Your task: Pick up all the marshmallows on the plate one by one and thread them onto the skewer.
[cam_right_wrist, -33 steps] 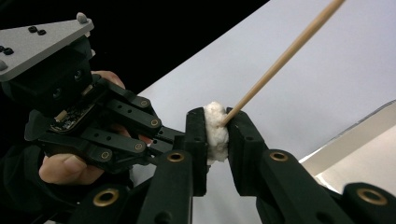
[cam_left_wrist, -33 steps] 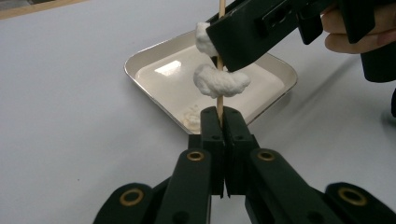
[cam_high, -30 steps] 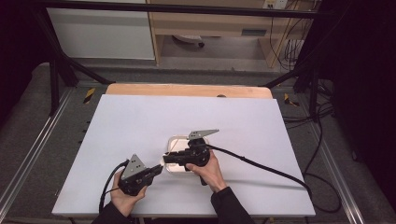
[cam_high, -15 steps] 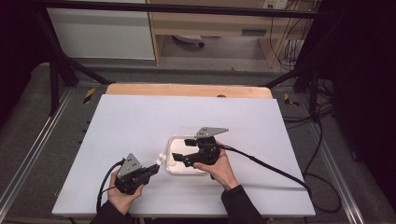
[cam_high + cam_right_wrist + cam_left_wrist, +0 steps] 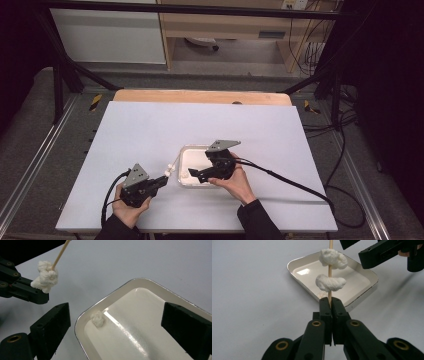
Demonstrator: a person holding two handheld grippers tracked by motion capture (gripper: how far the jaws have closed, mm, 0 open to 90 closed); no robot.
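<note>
My left gripper [image 5: 329,300] is shut on a thin wooden skewer [image 5: 330,291] that points away over the tray. Two white fluffy lumps are threaded on it, one [image 5: 330,283] close to the jaws and one [image 5: 333,258] farther up. In the high view the left gripper [image 5: 164,176] sits left of the white tray [image 5: 186,150]. My right gripper [image 5: 193,174] hovers over the tray; its jaws have just been opening and stand wide apart [image 5: 117,308], with nothing pressed between them. A third white lump [image 5: 98,318] lies in the tray's corner.
The tray [image 5: 82,320] rests on a large white tabletop [image 5: 150,130] with a wooden strip [image 5: 200,96] along its far edge. Black cables [image 5: 290,182] trail from both grippers toward the near and right edges.
The right gripper's jaws have opened wide. Both hands have stayed almost where they were, and the left gripper still holds the skewer.
</note>
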